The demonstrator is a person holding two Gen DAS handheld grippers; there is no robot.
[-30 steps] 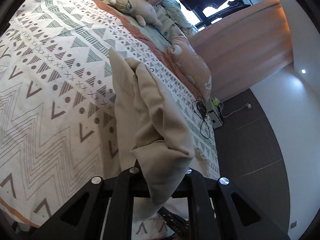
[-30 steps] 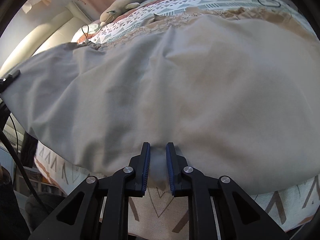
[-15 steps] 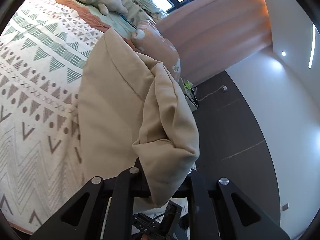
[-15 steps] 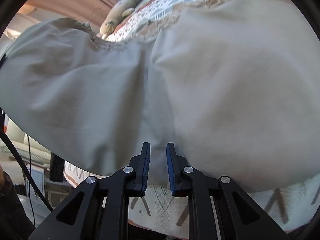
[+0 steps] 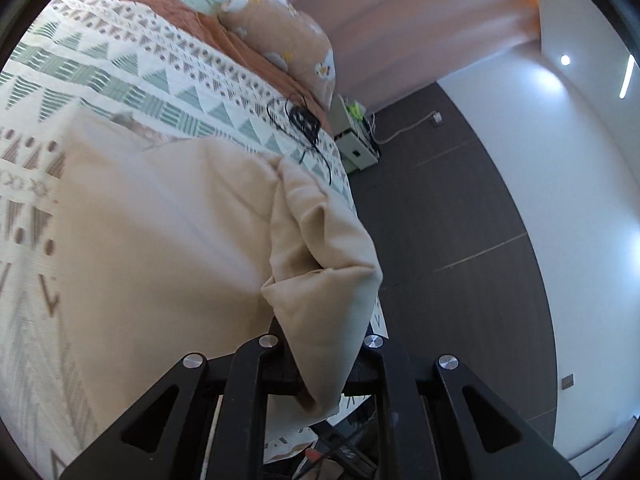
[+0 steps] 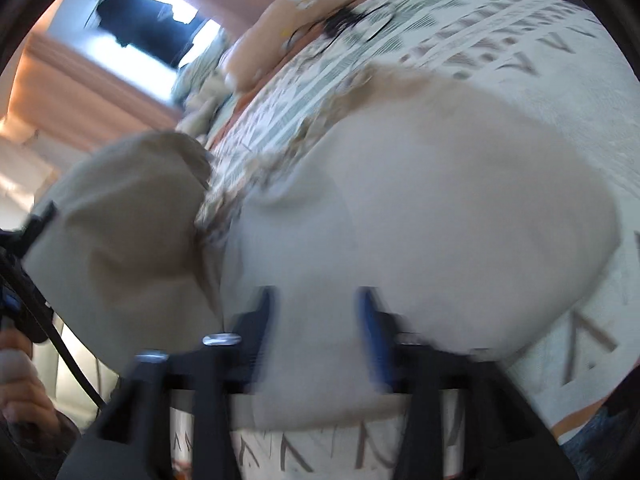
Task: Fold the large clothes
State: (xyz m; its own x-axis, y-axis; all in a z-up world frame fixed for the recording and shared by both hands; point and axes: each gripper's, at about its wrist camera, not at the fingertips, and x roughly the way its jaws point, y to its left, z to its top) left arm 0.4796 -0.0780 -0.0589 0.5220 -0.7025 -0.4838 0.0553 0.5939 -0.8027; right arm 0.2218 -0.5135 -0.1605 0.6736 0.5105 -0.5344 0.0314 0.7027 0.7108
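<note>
A large beige garment point(image 5: 160, 240) lies spread on the patterned bedcover point(image 5: 100, 68). My left gripper point(image 5: 320, 344) is shut on a bunched corner of it, and the cloth drapes over the jaws and hides the fingertips. In the right wrist view the same garment point(image 6: 440, 200) looks greyish, with a lifted fold point(image 6: 120, 232) at the left. My right gripper point(image 6: 318, 316) is blurred and its jaws are opening. They stand wide apart with the cloth's near edge lying between them, and the pads do not press on it.
A peach pillow point(image 5: 288, 36) and a tangle of black cable point(image 5: 300, 120) lie near the bed's far edge. Beyond that edge are dark floor point(image 5: 440, 220) and a small white box point(image 5: 356, 140). A hand point(image 6: 16, 380) shows at the left.
My left gripper carried its bunched corner sideways across the bed toward the edge by the floor. The right jaws, shut on the cloth's edge before, have parted, and that view has rolled.
</note>
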